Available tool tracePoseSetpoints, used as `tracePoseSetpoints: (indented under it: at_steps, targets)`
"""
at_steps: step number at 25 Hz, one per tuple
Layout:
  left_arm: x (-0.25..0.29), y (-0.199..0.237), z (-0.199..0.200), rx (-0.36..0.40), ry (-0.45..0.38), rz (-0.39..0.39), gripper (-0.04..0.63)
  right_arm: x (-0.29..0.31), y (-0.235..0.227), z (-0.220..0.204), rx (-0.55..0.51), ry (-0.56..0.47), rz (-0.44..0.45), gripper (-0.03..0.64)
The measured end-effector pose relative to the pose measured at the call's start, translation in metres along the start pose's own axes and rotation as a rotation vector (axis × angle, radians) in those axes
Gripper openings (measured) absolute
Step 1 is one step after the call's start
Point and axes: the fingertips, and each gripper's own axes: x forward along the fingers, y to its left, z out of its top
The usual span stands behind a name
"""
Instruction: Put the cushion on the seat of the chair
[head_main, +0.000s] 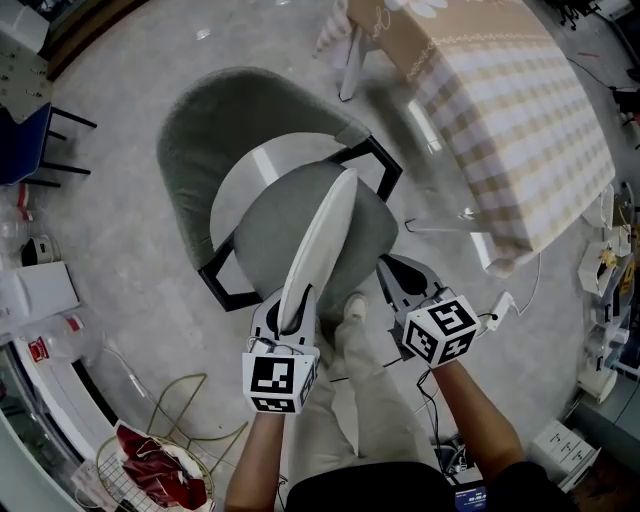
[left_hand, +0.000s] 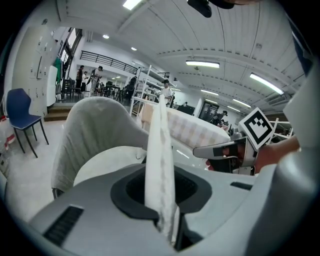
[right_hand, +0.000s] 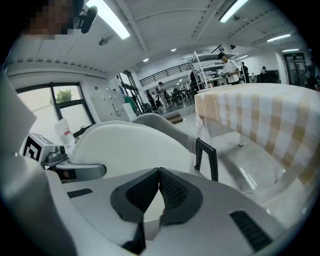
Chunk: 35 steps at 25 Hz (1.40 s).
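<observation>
Left hand-held gripper (left_hand: 160, 184) on on-edge cushion (left_hand: 159, 135); wire basket (head_main: 112, 470) only overhead.

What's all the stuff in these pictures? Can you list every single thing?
cushion: one, white, on its edge over the chair
chair: one, grey with black frame, middle
table: one, beige-and-white checked cloth, upper right
blue chair: one, blue, far left
wire basket: one, pale wire, lower left
red stuff: one heap, red, inside the basket
left tongs: one, grey, clamped on the cushion
right tongs: one, grey, closed, beside the cushion
leg: one, pale trousers, between the tongs
</observation>
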Motion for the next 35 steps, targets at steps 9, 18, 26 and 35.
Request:
tracePoseSetpoints:
  at_steps: [9, 18, 26, 35]
  targets:
    - [0.022, -0.025, 0.010, -0.021, -0.027, -0.057, 0.067, -0.006, -0.023, -0.005, 0.019, 0.004, -0.037, 0.020]
    - [0.038, -0.031, -0.006, -0.122, -0.019, -0.087, 0.067, -0.002, -0.031, -0.013, 0.040, 0.008, -0.044, 0.018]
    - [0.039, -0.001, -0.016, -0.182, -0.027, -0.050, 0.067, 0.016, -0.026, -0.029, 0.044, 0.033, -0.016, 0.020]
    - [0.042, 0.018, -0.021, -0.150, -0.020, -0.027, 0.067, 0.038, -0.014, -0.035, 0.042, 0.052, 0.023, 0.019]
